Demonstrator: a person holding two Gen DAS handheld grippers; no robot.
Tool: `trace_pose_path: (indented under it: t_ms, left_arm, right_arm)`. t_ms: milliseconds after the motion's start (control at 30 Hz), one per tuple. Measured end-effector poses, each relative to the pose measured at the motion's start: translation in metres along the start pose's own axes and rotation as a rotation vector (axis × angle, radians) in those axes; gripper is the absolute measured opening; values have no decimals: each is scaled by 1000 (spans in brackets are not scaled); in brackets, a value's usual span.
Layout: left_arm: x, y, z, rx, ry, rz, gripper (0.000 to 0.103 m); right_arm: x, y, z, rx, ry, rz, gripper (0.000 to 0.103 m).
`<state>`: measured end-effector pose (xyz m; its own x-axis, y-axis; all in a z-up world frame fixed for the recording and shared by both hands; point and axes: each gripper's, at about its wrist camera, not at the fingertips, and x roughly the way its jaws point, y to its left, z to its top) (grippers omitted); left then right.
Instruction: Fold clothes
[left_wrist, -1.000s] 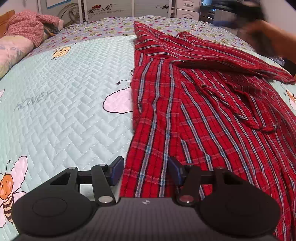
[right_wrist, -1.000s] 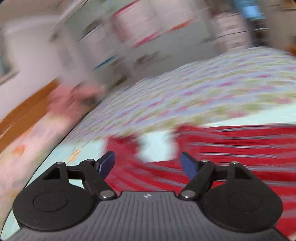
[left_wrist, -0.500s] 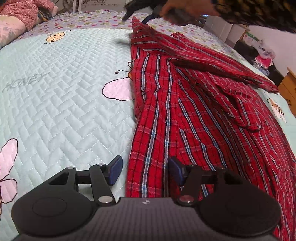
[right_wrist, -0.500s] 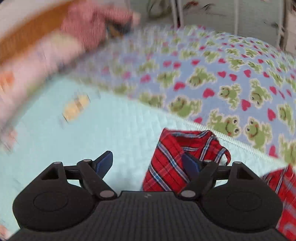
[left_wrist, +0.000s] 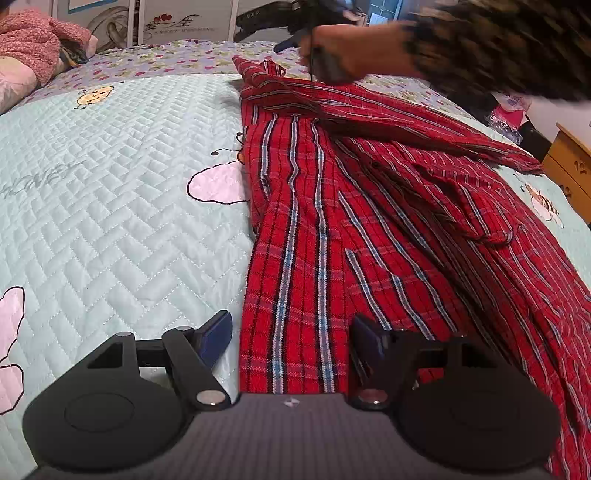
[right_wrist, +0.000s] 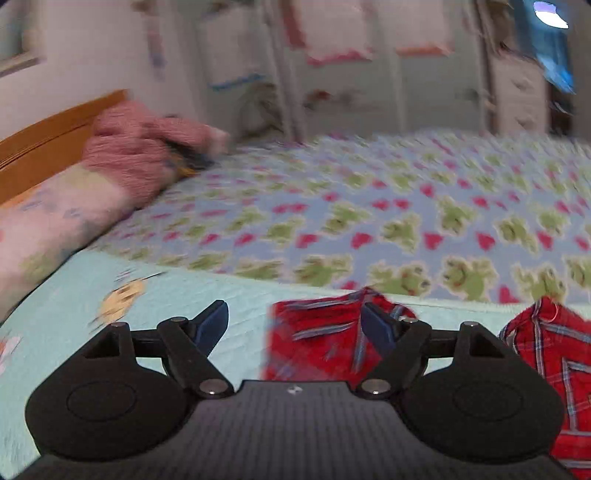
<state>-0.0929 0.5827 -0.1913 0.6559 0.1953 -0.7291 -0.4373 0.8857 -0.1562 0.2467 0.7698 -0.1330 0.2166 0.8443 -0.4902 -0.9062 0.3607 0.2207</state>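
On the bed the red plaid shirt is lying half-folded. My left tongs have just been opening around its hem; my right tongs are hovering wide at its far corner — a loose pinch could drop one layer.

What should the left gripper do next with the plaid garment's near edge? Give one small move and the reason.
Probably close the left gripper on the hem. Its jaws have just been opening and now stand apart around the near edge of the red plaid garment, pads not pressing. The right gripper, also open, sits at the far corner, so both ends look lined up for a fold.
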Motion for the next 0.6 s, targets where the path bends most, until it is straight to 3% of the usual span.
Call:
trace_pose_path:
  t_ms: [100,200,300,433,600]
  left_arm:
    - [1,-2,1,8,4,9,73]
    - [0,0,2,2,6,5,72]
    - [-7,5,0,-19,6,-9,72]
    - [-24,16,-11,-61,1,-38,72]
    - [-52,26,-33,-66,35,-105,72]
  right_arm:
    - [-28,7,-18,97,83,167,80]
    - [-36,0,-41,196,161,165,80]
    - [-53,-13,-56,294,138,185,80]
    - [-106,-21,-70,429,62,265,84]
    - [-192,-17,-99,528,117,356,89]
